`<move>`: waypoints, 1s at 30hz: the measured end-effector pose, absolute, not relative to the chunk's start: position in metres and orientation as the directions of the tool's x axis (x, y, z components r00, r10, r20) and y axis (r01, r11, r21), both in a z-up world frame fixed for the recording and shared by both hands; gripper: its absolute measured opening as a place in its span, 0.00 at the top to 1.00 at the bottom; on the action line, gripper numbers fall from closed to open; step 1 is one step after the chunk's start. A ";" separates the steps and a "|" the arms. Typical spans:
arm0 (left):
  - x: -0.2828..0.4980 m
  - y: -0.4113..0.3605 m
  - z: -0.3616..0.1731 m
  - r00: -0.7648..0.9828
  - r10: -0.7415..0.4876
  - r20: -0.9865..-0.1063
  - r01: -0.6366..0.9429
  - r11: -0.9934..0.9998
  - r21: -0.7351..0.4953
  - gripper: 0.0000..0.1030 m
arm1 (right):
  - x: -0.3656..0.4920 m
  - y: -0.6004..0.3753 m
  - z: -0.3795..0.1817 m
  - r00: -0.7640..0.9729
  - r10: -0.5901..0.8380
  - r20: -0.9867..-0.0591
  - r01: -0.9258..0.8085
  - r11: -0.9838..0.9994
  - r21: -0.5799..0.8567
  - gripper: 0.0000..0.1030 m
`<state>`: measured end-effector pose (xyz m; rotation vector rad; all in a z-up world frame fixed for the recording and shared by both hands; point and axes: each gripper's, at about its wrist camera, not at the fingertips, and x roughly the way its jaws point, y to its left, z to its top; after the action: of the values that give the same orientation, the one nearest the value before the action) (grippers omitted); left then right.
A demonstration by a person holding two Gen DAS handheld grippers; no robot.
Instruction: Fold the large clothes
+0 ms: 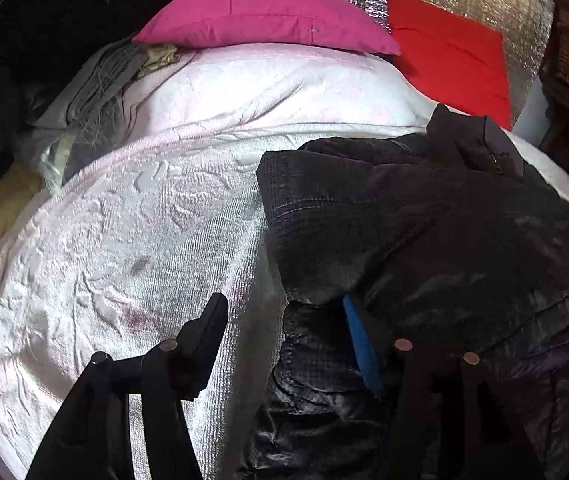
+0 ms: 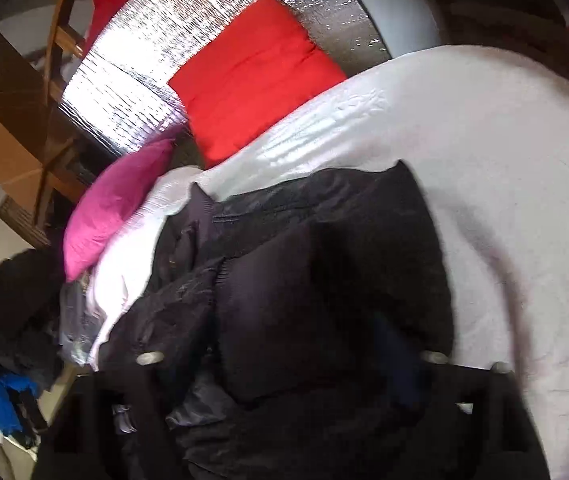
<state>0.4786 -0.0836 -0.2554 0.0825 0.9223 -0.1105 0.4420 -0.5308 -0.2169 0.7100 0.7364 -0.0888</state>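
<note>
The jacket (image 1: 424, 232) lies bunched on the bed (image 1: 124, 240), short of the pink pillow (image 1: 268, 20) and red pillow (image 1: 448, 56) at the head. The left gripper (image 1: 284, 320) is spread, straddling the jacket's near edge. The right gripper (image 2: 288, 356) is spread over the jacket, its picture blurred.

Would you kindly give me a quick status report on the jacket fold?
Left claw open at jacket's edge. Right claw open over it. Black puffer jacket bunched on white bedspread. Nothing in the way.
</note>
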 end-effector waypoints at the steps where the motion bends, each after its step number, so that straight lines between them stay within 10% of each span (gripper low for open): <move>1: 0.477 -0.085 -0.255 0.608 -0.050 -0.792 0.136 0.990 0.042 0.42 | 0.443 -0.528 -0.218 0.745 0.165 -0.646 0.316 0.766 0.560 0.19; 4: 0.475 -0.089 -0.255 0.630 -0.025 -0.776 0.147 0.985 0.088 0.42 | 0.449 -0.512 -0.216 0.709 0.099 -0.698 0.327 0.831 0.450 0.46; 5: 0.473 -0.091 -0.254 0.639 -0.016 -0.769 0.150 0.983 0.105 0.42 | 0.449 -0.507 -0.215 0.695 0.048 -0.718 0.342 0.856 0.388 0.81; 11: 0.469 -0.093 -0.251 0.664 -0.009 -0.747 0.170 0.976 0.140 0.42 | 0.430 -0.498 -0.188 0.732 0.026 -0.681 0.320 0.869 0.377 0.87; 27: 0.462 -0.098 -0.248 0.694 -0.002 -0.720 0.197 0.962 0.187 0.42 | 0.406 -0.527 -0.185 0.711 0.073 -0.700 0.362 0.815 0.453 0.79; 29: 0.461 -0.099 -0.248 0.697 0.001 -0.717 0.197 0.961 0.192 0.42 | 0.398 -0.532 -0.175 0.768 0.073 -0.636 0.337 0.798 0.499 0.58; 30: 0.461 -0.100 -0.248 0.699 0.004 -0.715 0.197 0.960 0.197 0.42 | 0.395 -0.533 -0.171 0.787 0.076 -0.613 0.326 0.792 0.516 0.20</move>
<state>0.4610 -0.0996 -0.2483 0.2688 0.7922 -0.1092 0.3946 -0.5326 -0.1708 0.6532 0.6623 -0.1458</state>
